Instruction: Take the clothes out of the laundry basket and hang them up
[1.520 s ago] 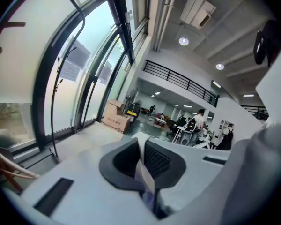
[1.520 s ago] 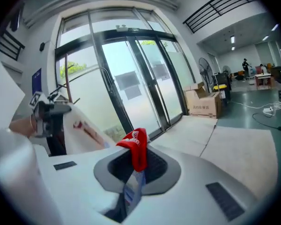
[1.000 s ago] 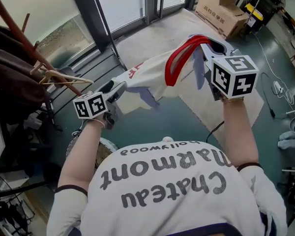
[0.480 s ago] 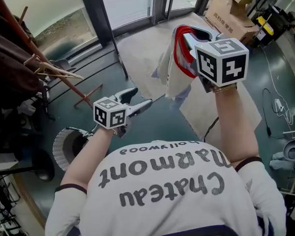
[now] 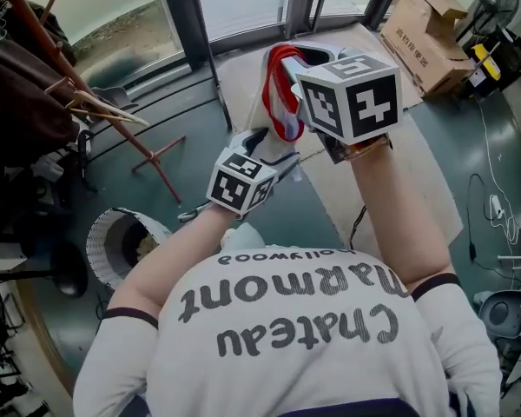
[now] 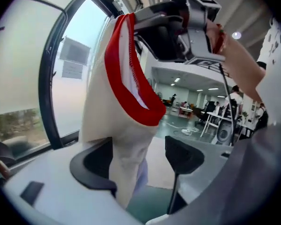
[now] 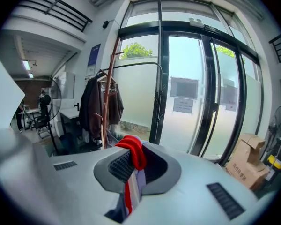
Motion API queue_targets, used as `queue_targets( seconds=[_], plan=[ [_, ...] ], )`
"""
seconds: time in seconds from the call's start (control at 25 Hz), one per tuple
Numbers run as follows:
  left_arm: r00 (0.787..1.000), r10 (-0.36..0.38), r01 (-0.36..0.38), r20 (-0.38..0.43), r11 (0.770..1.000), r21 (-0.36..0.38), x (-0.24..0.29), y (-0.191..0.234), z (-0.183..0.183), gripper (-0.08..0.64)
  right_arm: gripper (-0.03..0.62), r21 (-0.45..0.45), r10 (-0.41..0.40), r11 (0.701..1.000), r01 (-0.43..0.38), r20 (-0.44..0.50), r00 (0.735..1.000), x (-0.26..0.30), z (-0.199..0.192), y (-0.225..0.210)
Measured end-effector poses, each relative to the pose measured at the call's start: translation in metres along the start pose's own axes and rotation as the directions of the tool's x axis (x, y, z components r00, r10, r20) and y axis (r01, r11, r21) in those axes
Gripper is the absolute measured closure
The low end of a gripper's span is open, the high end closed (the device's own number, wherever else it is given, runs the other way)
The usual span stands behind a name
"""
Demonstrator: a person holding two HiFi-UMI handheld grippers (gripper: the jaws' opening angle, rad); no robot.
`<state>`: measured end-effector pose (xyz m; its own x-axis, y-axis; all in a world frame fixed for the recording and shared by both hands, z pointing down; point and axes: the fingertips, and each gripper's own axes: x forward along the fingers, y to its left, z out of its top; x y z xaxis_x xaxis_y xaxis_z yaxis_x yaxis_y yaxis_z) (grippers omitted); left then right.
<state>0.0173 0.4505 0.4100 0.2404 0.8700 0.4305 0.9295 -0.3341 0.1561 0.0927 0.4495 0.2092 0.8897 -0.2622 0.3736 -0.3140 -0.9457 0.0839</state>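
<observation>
The right hand-held gripper (image 7: 131,165) is clamped on the shirt (image 6: 103,121) by its red collar, holding it up at 12 o'clock. The left hand-held gripper (image 6: 138,156), its jaws just opened wide, straddles the hanging cloth without pinching it. One thin bite on the collar could slip, or the left could close on bunched layers. The basket (image 5: 113,224) sits at 8 o'clock. At 10, the rack (image 5: 113,118) is crowded by hangers (image 5: 100,111) and a dark coat (image 5: 17,102).
</observation>
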Motion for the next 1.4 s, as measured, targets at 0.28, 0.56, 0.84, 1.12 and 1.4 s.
queue_targets(
  seconds=[0.28,0.56,0.84,1.12,1.4],
  plan=[
    [0.991,0.118,-0.109,0.061,0.985,-0.130,-0.039,0.090,-0.004,0.374,0.555,-0.015,0.066,0.998,-0.066,-0.006,0.998,0.054,0.003,0.016],
    [0.948,0.251,-0.206,0.196,0.953,-0.222,-0.117,0.210,0.038,0.532,0.555,-0.009,0.115,0.993,-0.114,0.025,0.993,0.132,0.030,-0.010],
    [0.868,0.392,-0.347,0.306,0.918,-0.192,-0.208,0.319,0.097,0.534,0.555,-0.024,0.213,0.977,-0.212,0.042,0.976,0.222,0.065,-0.020],
    [0.813,0.459,-0.422,0.357,0.888,-0.182,-0.240,0.355,0.157,0.538,0.555,-0.033,0.299,0.954,-0.297,0.109,0.948,0.272,0.115,-0.027],
    [0.661,0.663,-0.611,0.352,0.747,-0.261,-0.273,0.393,0.187,0.540,0.555,-0.081,0.415,0.910,-0.408,0.232,0.880,0.326,0.176,-0.011]
  ],
)
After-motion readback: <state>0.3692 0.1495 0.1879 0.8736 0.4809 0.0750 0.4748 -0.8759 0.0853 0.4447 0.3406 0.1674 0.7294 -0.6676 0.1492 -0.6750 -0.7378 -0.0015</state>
